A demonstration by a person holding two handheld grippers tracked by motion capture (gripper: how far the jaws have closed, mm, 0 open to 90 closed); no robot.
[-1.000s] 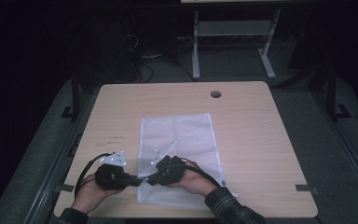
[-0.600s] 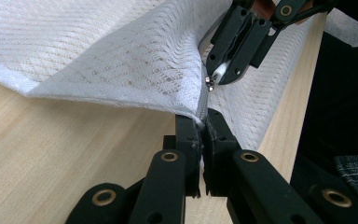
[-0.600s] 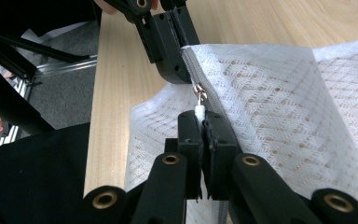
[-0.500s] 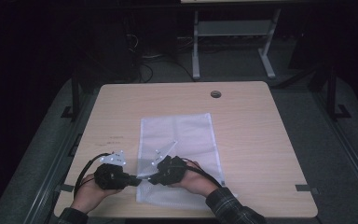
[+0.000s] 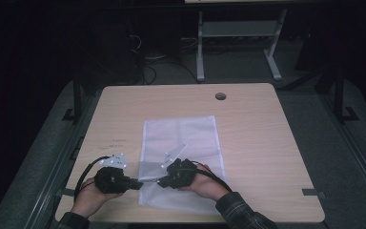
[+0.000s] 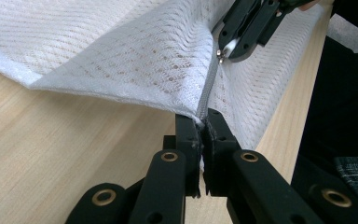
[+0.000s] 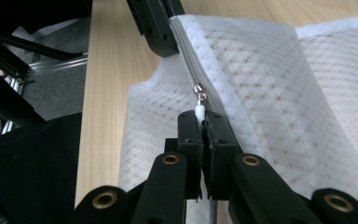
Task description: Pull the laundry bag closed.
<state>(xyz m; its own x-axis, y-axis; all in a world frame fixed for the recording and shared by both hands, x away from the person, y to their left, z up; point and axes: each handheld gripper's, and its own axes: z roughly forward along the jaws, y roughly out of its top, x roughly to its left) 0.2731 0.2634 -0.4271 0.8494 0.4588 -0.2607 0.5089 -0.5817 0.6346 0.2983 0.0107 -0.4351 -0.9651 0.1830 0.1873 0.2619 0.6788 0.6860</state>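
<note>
A white mesh bag (image 5: 186, 136) lies flat on the wooden table (image 5: 267, 143), its near edge lifted between my two grippers. My left gripper (image 5: 138, 183) is shut on the bag's corner at the end of the grey zipper (image 6: 207, 88); in the left gripper view its jaws (image 6: 201, 122) pinch the fabric there. My right gripper (image 5: 160, 182) is shut on the small metal zipper pull (image 7: 199, 95), with its jaws (image 7: 199, 119) closed just below the slider. The two grippers face each other, a short stretch of zipper (image 7: 184, 46) between them.
Both hands work near the table's front edge (image 5: 195, 220). A round cable hole (image 5: 220, 96) sits at the far side of the table. Behind the table a metal stand (image 5: 238, 43) rests on the dark floor.
</note>
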